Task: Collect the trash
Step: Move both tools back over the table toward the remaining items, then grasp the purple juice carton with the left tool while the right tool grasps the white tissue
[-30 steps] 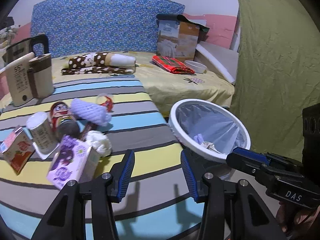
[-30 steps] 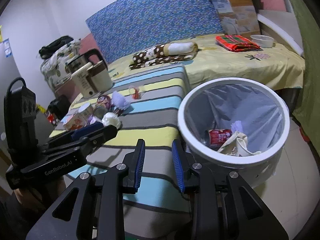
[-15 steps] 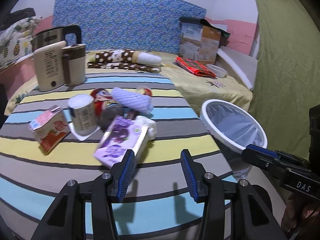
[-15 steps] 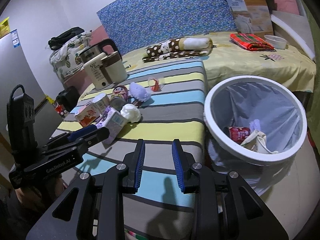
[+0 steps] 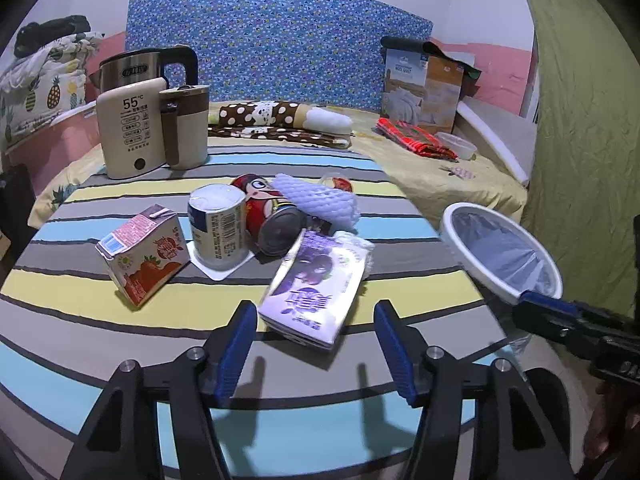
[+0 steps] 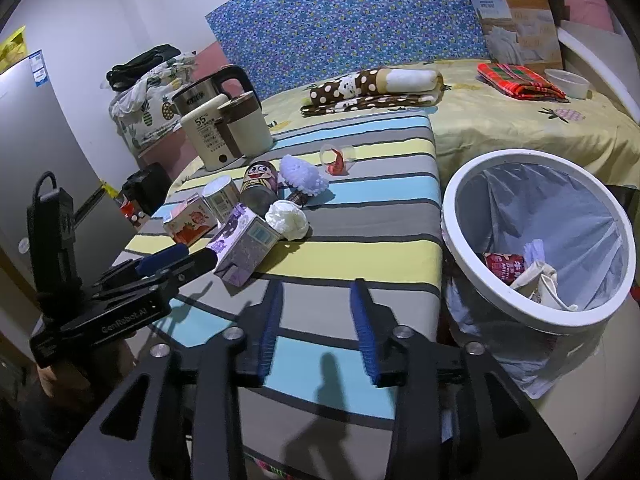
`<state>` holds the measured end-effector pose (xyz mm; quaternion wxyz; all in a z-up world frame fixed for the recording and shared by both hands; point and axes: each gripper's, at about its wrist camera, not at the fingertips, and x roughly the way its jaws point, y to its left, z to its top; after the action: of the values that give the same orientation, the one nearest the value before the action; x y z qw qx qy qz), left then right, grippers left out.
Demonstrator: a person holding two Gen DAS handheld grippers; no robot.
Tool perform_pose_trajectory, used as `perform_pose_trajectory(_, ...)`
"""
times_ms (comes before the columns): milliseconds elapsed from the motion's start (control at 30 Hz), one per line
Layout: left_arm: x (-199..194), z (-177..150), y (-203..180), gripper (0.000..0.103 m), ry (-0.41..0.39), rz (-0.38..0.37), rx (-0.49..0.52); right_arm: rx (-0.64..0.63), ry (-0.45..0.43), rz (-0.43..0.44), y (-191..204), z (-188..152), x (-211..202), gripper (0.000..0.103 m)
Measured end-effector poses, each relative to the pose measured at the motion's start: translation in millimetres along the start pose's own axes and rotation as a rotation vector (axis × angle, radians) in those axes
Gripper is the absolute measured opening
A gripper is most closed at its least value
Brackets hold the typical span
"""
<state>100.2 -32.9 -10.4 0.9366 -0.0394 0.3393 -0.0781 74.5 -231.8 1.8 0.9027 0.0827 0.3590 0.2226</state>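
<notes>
Purple-printed, the one drink carton [image 5: 314, 294] lies at centre frame in the left wrist view, its long axis running from lower left toward upper right, just ahead of our left gripper [image 5: 314, 344], whose fingers stand apart and empty. We count one red carton [image 5: 144, 254], two cans [image 5: 218, 232], one lined bin [image 6: 538, 240]. Our right gripper [image 6: 318, 334] hangs parted over the striped cloth [image 6: 360, 256].

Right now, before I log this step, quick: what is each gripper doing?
Left gripper: open, empty, fingers either side of the purple carton, not touching it.
Right gripper: open, empty, over the striped table.
</notes>
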Motion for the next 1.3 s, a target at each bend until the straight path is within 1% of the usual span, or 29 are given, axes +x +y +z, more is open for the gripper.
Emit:
perform_pose_trajectory(67, 5, 0, 1, 0.063, 0.011, -0.004, 0.011, -0.004, 0.001, -0.006, 1, 1, 1, 0.045)
perform_pose_trajectory(333, 27, -1, 4, 0.063, 0.049, -0.019, 0.036, -0.021, 0.018, -0.015, 4, 4, 9, 0.046)
perform_pose_trajectory(600, 44, -1, 7, 0.063, 0.093, -0.031, 0.023, -0.033, 0.033, -0.02, 7, 7, 17, 0.046)
perform_pose_trajectory(633, 45, -2, 8, 0.059, 0.096, -0.033, 0.021, -0.034, 0.034, -0.021, 7, 7, 18, 0.046)
perform_pose_trajectory(700, 44, -4, 9, 0.059, 0.091, -0.037, 0.016, -0.035, 0.037, -0.024, 8, 8, 19, 0.046)
perform_pose_trajectory(800, 38, -4, 14, 0.058, 0.07, -0.038, -0.022, -0.034, 0.042, -0.028, 8, 9, 22, 0.046)
perform_pose_trajectory(1000, 25, -6, 26, 0.058, 0.03, 0.023, -0.057, -0.04, 0.055, -0.025, 12, 14, 32, 0.046)
perform_pose_trajectory(1300, 23, -4, 48, 0.058, 0.021, 0.123, -0.11, -0.065, 0.08, -0.026, 23, 29, 57, 0.046)
